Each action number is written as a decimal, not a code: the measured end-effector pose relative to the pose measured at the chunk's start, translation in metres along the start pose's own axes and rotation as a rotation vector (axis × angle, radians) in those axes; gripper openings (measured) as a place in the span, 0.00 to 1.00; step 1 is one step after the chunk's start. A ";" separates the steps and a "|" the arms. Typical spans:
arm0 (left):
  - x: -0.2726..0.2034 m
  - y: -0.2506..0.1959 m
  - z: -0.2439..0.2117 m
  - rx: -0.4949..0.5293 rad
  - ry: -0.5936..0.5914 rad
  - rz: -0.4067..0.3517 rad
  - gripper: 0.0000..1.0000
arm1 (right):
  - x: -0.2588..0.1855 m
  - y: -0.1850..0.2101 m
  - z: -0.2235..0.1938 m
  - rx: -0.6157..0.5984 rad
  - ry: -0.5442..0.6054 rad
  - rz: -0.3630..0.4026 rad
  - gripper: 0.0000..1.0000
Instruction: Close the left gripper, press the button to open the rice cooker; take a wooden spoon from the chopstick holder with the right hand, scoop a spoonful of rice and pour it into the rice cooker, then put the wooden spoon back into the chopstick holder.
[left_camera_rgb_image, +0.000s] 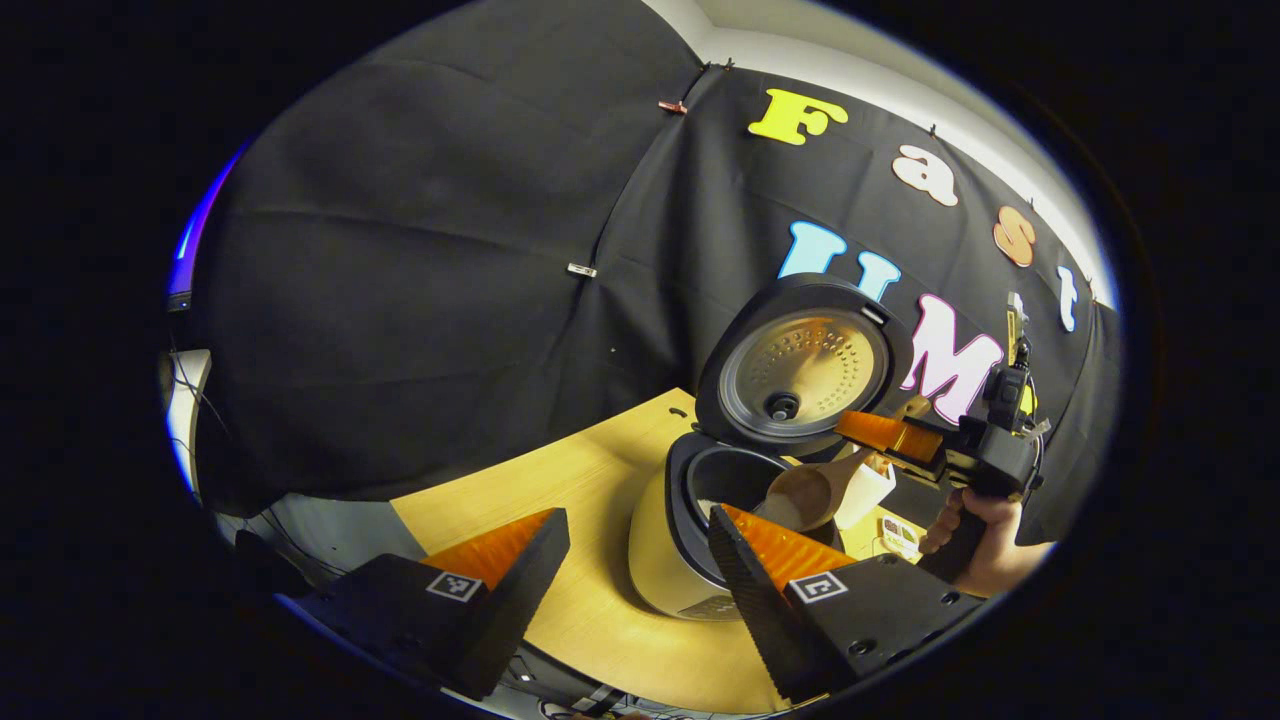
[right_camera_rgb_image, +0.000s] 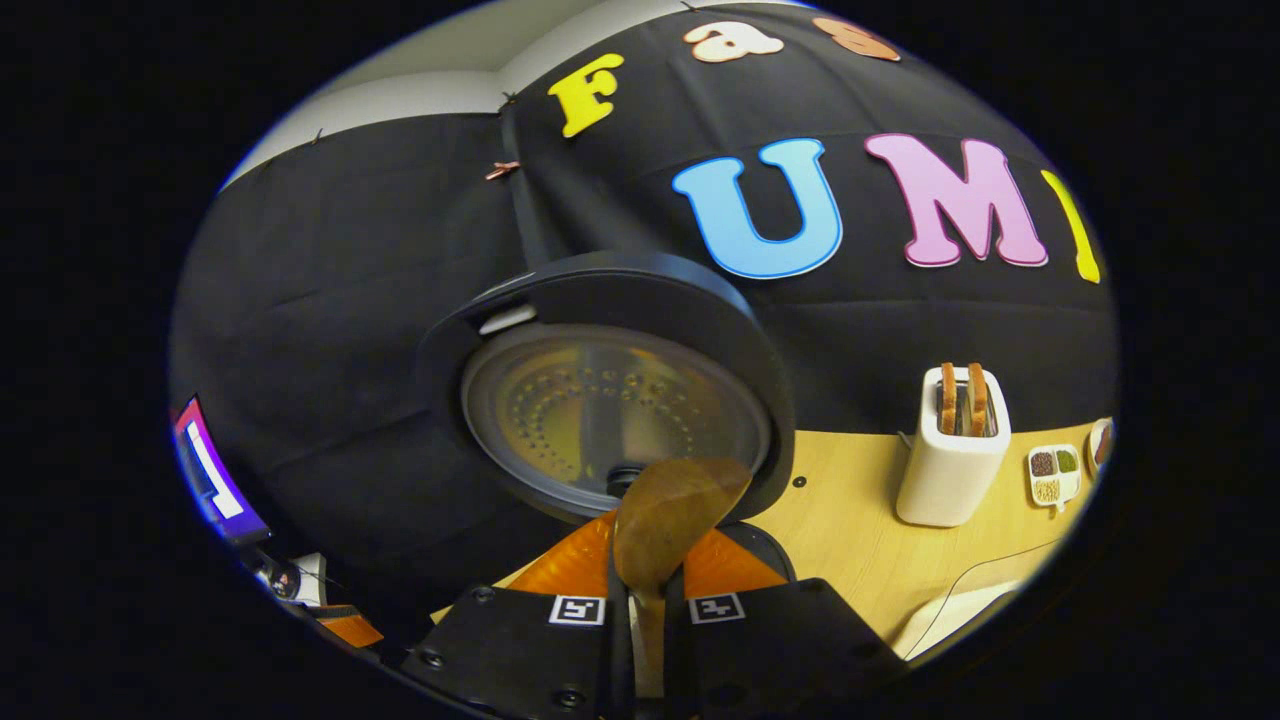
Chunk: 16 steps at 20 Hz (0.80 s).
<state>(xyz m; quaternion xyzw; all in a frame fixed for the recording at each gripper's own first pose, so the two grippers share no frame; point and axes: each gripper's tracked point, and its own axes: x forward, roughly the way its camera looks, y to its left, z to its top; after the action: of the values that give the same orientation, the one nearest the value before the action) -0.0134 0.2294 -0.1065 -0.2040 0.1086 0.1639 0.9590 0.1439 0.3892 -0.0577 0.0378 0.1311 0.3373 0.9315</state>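
The right hand-held gripper (right_camera_rgb_image: 645, 600) is clenching the wooden spoon (right_camera_rgb_image: 668, 520) by its handle, the bowl hanging over the open rice cooker (left_camera_rgb_image: 690, 540), which is sitting toward the counter's (left_camera_rgb_image: 560, 480) back edge. The left hand-held gripper (left_camera_rgb_image: 640, 570) is hovering released, fingers spread wide, just in front of the cooker

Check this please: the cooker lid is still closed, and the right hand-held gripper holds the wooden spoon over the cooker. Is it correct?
One point is wrong. The lid is open, standing up behind the cooker; the left gripper view shows the open pot below it. The rest holds: the right hand-held gripper is shut on the spoon over the cooker.
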 end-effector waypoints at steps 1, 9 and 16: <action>0.000 -0.001 0.001 0.001 -0.003 -0.002 0.95 | 0.000 0.004 -0.004 -0.033 0.007 0.012 0.16; 0.001 -0.005 0.003 0.020 -0.010 -0.002 0.95 | -0.009 0.042 -0.030 -0.366 0.025 0.171 0.16; -0.001 -0.006 0.002 0.033 -0.012 0.004 0.95 | -0.021 0.069 -0.055 -0.501 0.044 0.265 0.16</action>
<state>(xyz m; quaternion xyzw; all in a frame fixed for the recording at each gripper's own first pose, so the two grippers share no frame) -0.0116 0.2250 -0.1028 -0.1869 0.1058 0.1651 0.9626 0.0708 0.4280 -0.0946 -0.1839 0.0577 0.4788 0.8565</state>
